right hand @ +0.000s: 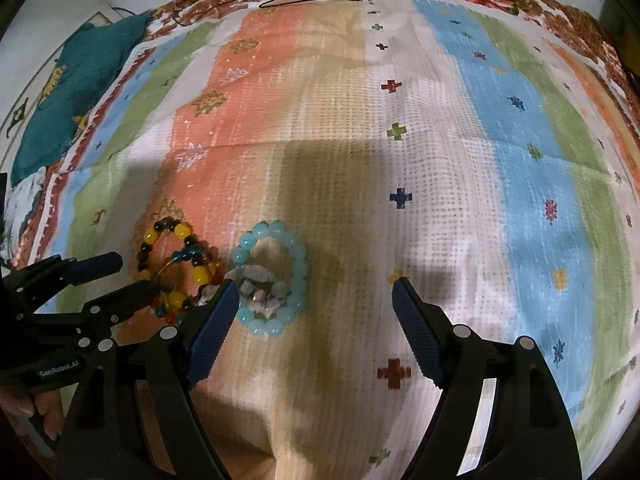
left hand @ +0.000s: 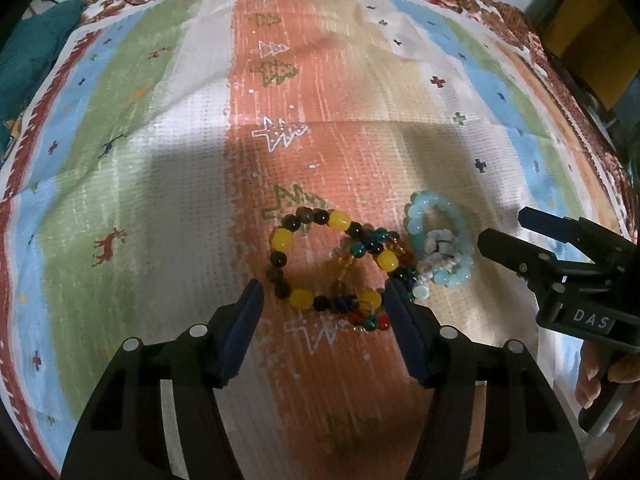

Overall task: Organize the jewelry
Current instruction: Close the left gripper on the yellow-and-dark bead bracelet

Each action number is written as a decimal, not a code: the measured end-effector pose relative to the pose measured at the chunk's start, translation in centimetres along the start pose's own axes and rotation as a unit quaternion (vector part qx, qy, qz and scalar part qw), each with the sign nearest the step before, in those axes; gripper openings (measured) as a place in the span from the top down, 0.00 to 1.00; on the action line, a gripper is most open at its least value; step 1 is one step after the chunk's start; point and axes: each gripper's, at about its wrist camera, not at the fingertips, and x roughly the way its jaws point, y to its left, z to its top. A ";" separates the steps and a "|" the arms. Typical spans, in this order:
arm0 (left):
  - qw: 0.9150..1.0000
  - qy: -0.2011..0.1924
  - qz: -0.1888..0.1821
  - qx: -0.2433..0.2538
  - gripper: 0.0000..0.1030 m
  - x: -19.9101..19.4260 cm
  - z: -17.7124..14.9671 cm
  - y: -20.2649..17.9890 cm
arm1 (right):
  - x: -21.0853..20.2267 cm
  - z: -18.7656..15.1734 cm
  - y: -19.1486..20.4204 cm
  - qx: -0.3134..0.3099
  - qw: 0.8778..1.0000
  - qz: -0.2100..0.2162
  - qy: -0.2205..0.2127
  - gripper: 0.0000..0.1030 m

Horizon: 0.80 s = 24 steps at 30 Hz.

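You're lining up the pick — left gripper (left hand: pixel 322 294) fingers apart, straddling the yellow-and-brown bead bracelet (left hand: pixel 320 258) tangled on the striped cloth (left hand: pixel 160 160); right gripper (right hand: pixel 316 292) fingers apart, empty. Next: close on one strand only.

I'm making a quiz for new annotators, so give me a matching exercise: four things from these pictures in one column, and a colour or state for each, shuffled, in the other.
Things:
1. left gripper
2. bracelet nearest the right gripper
3. large bracelet between the left jaws
4. bundled cloth at the mat's far left corner

Descriptions:
A. yellow and dark beads
B. teal
C. pale blue beads
D. open, jaws on either side of the beads

Pairs: 1-D, 2-C, 3-A, 4-B
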 end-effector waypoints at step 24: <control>0.998 0.008 0.032 0.044 0.68 1.4 0.3 -0.5 | 3.2 1.4 -0.4 0.008 1.000 -0.020 0.016 0.24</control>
